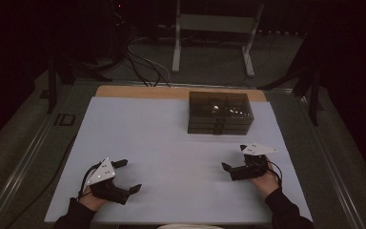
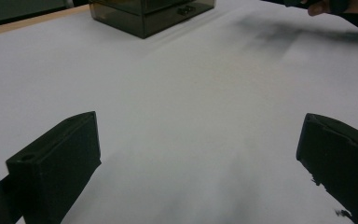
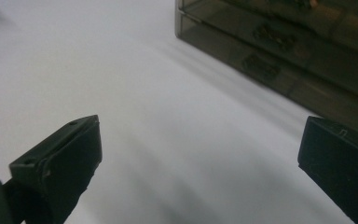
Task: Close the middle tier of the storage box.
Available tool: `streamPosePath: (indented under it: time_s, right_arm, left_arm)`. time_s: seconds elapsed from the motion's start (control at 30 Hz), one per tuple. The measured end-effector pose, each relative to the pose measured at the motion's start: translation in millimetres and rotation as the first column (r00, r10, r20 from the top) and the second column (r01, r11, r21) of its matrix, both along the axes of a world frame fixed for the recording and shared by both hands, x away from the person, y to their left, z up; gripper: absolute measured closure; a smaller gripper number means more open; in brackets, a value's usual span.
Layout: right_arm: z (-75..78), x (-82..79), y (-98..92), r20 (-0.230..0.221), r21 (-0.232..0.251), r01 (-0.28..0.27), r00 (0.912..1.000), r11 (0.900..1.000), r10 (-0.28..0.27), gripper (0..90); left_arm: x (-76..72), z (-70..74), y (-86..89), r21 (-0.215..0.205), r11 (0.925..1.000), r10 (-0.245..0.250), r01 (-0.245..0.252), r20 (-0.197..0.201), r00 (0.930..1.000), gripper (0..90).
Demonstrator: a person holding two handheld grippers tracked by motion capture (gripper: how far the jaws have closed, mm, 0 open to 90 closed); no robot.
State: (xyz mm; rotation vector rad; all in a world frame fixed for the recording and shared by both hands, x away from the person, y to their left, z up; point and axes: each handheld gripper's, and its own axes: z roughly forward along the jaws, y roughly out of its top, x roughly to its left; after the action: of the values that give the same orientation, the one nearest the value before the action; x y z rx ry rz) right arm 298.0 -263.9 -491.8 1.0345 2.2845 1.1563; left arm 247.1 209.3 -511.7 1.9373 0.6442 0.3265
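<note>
Near my edge of the table [image 1: 138, 129], I am resting both tongs on the white sheet, left tongs [image 1: 125, 176] and right tongs [image 1: 236, 157] each with jaws spread wide and holding nothing. I am keeping them low and well apart, probably so either one can start toward the box [image 1: 220, 112]. That smoky drawer box is sitting at the far side, right of centre, nearer my right tongs, its drawer fronts facing me and looking closed.
</note>
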Motion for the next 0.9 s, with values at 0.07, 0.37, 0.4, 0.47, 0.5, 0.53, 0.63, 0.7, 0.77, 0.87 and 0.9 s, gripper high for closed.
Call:
streamPosePath:
  time_s: [0.07,0.37,0.4,0.47,0.5,0.53,0.63,0.7,0.77,0.87,0.9]
  right_arm:
    - [-2.6,-4.2,-4.8,-0.001,-0.007,0.009,1.0,1.0,-0.009,0.0]
    - [-9.6,-21.0,-25.8,-0.008,0.01,0.059,0.9982,0.998,-0.059,0.0]
    - [-10.2,-22.6,-27.3,-0.011,0.014,0.062,0.998,0.998,-0.062,0.0]
    - [-12.2,-25.5,-29.3,-0.015,0.009,0.067,0.9976,0.998,-0.067,0.0]
    - [-13.8,-27.2,-29.9,-0.017,0.009,0.066,0.9977,0.998,-0.066,0.0]
    - [-15.6,-29.0,-30.0,-0.016,0.008,0.069,0.9975,0.998,-0.069,0.0]
    - [-19.8,-30.7,-30.2,-0.01,0.0,0.079,0.9968,0.997,-0.079,0.0]
    - [-22.7,-28.0,-30.4,-0.016,-0.002,0.097,0.9951,0.995,-0.097,0.0]
    - [-24.0,-26.4,-30.7,-0.021,0.004,0.098,0.9949,0.995,-0.098,0.0]
    - [-26.8,-22.4,-30.6,-0.04,0.005,0.1,0.9942,0.995,-0.1,0.0]
    - [-28.0,-22.1,-29.8,-0.041,-0.004,0.099,0.9942,0.995,-0.099,0.0]
  left_arm:
    - [0.1,0.0,0.1,0.0,1.0,0.0,0.0,0.001,1.0,0.9]
    - [0.1,0.1,-0.1,0.001,1.0,-0.003,0.003,0.002,1.0,0.9]
    - [0.1,0.1,-0.1,0.001,1.0,-0.003,0.003,0.001,1.0,0.9]
    - [0.1,0.0,-0.3,0.001,1.0,-0.002,0.002,0.001,1.0,0.9]
    - [0.1,0.0,-0.3,0.001,1.0,-0.003,0.003,0.001,1.0,0.9]
    - [0.1,0.0,-0.4,0.001,1.0,-0.003,0.003,0.001,1.0,0.9]
    - [0.0,-0.1,-0.6,0.001,1.0,-0.003,0.003,-0.001,1.0,0.9]
    - [-0.1,-0.1,-0.7,0.002,1.0,-0.005,0.005,0.0,1.0,0.9]
    - [-0.1,0.0,-0.7,0.002,1.0,-0.004,0.004,0.0,1.0,0.9]
    - [0.3,-0.2,-0.6,0.003,1.0,-0.004,0.004,-0.002,1.0,0.9]
    - [0.4,-0.2,-0.7,0.003,1.0,-0.004,0.004,-0.002,1.0,0.9]
